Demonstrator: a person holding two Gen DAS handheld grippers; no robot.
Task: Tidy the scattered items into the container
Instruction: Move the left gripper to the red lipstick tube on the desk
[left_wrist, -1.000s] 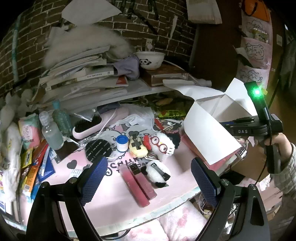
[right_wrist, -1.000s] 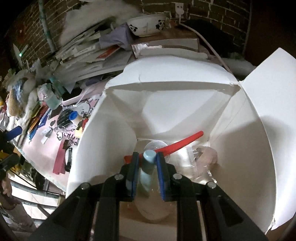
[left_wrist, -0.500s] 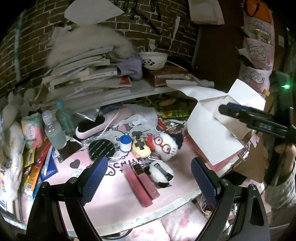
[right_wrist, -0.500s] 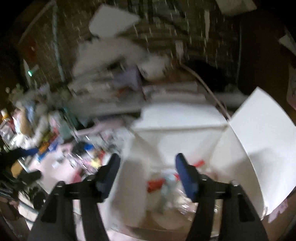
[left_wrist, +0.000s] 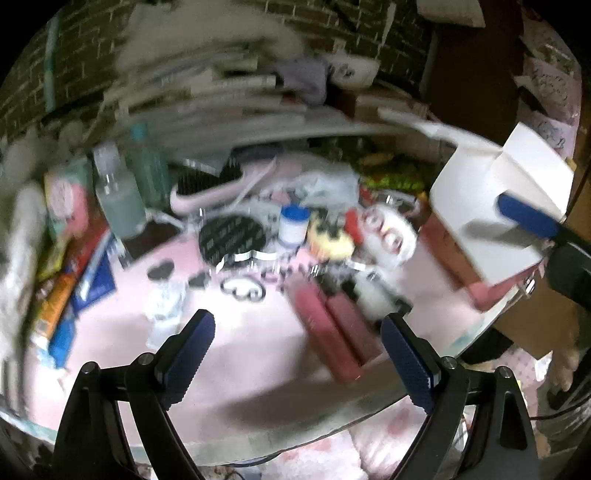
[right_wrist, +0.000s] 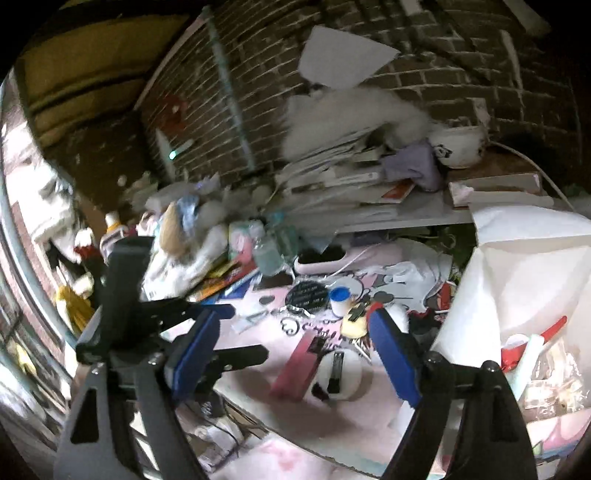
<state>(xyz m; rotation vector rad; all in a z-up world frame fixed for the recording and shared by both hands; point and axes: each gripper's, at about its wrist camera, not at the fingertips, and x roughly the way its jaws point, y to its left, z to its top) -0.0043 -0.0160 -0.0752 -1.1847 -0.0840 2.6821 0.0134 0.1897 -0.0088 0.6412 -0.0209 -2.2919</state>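
My right gripper (right_wrist: 291, 354) has nothing between its blue pads, and its jaws are opening over the near edge of the pink table (right_wrist: 258, 373). My left gripper (left_wrist: 297, 360) stands wide open too, empty, above the same pink top. The white box (right_wrist: 517, 266) sits at the right end of the table, flaps up; inside it I can see a red strip (right_wrist: 550, 328) and some clear plastic (the rest is too blurred to name). Still scattered on the table are two pink cases (left_wrist: 332, 325) lying side by side, a round black puff (left_wrist: 232, 236), a small blue-capped jar (left_wrist: 293, 225), a plush cat with red glasses (left_wrist: 388, 236) and a clear bottle (left_wrist: 116, 199) at the far left.
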